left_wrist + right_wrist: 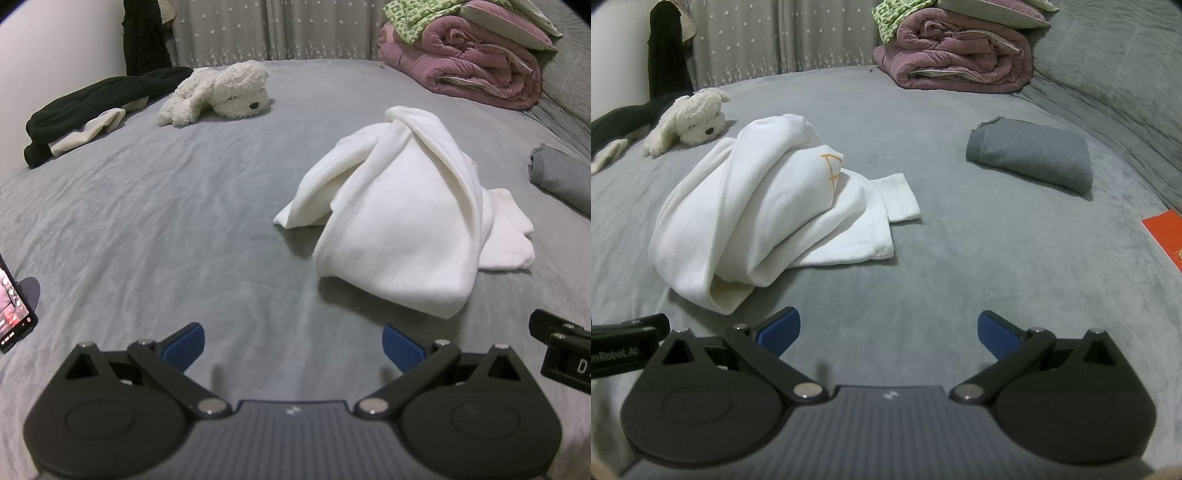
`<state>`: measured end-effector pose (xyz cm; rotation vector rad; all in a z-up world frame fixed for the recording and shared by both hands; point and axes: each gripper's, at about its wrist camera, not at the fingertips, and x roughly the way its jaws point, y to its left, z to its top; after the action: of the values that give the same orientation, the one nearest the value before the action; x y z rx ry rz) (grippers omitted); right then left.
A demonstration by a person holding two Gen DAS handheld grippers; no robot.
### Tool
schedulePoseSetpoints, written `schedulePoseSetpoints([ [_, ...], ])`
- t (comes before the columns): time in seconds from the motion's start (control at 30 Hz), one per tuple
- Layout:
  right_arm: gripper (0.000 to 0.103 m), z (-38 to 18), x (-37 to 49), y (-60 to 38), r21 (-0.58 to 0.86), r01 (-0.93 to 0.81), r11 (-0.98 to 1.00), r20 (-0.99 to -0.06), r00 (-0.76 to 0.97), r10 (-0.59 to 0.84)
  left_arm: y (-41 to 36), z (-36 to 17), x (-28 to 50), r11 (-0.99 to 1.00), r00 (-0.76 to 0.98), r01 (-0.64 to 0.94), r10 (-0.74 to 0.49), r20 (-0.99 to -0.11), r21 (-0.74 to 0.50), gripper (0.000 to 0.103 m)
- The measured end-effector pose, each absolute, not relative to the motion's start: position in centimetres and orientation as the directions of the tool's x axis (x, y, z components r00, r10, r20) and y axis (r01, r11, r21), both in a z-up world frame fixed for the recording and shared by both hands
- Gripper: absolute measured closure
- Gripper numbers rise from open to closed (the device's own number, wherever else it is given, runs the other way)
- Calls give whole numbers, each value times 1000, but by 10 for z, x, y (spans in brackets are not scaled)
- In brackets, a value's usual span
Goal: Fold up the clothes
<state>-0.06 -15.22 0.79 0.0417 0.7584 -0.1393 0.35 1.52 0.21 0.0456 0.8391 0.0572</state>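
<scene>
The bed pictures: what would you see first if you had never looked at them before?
First comes the crumpled white garment, heaped in the middle of the grey bed, just ahead of both open grippers. Next, the fluffy white toy dog lying far back on the left, beside a black garment. A rolled pink quilt sits at the far edge, and a folded grey garment lies to the right.

White lettering on the left tongs' black body (617, 356), seen at the right wrist view's edge, read "nRobot.AI", its start cut off. In the left wrist view, the right tongs' body (569, 363) showed only "D".
</scene>
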Motion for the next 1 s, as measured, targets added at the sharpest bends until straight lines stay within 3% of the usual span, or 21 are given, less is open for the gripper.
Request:
schedulePoseSetpoints([
  [1.0, 0, 6, 0, -152, -21, 140, 990, -693, 711, -115, 15, 4, 4, 997, 661, -37, 75, -746, 67, 0],
])
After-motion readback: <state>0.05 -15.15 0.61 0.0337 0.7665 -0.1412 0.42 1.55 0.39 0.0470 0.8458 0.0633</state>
